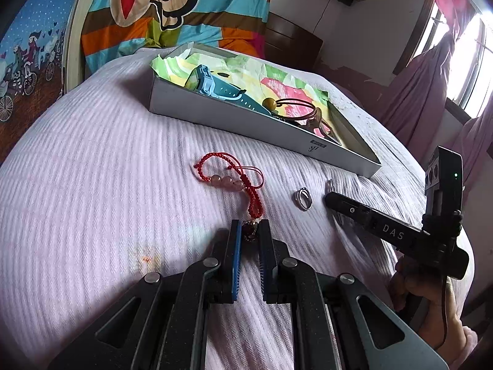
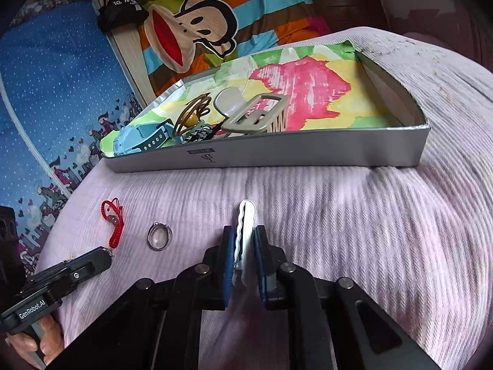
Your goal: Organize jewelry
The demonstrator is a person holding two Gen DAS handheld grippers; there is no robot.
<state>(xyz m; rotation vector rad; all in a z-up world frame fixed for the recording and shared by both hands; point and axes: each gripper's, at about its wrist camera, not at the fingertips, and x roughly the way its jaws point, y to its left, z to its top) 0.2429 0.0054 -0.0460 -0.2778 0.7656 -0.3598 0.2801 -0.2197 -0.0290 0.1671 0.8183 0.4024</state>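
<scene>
A red braided bracelet (image 1: 229,180) with pink beads lies on the pale pink bedspread. My left gripper (image 1: 249,226) is shut on the dark charm (image 1: 250,232) at the bracelet's near end. In the right wrist view, my right gripper (image 2: 244,231) is shut on a white wavy hair clip (image 2: 246,215) that sticks out past its fingertips. A silver ring (image 2: 159,236) lies between the bracelet (image 2: 113,225) and the clip. The left gripper (image 2: 107,254) shows at the lower left there, touching the bracelet's end. The right gripper (image 1: 329,198) reaches in beside the ring (image 1: 303,199).
A shallow grey box (image 2: 308,154) lined with colourful paper sits behind the jewelry. It holds a blue watch (image 2: 138,140), a hair tie with a yellow bead (image 2: 191,119) and a beige claw clip (image 2: 249,114). A striped cartoon blanket (image 1: 172,6) lies beyond.
</scene>
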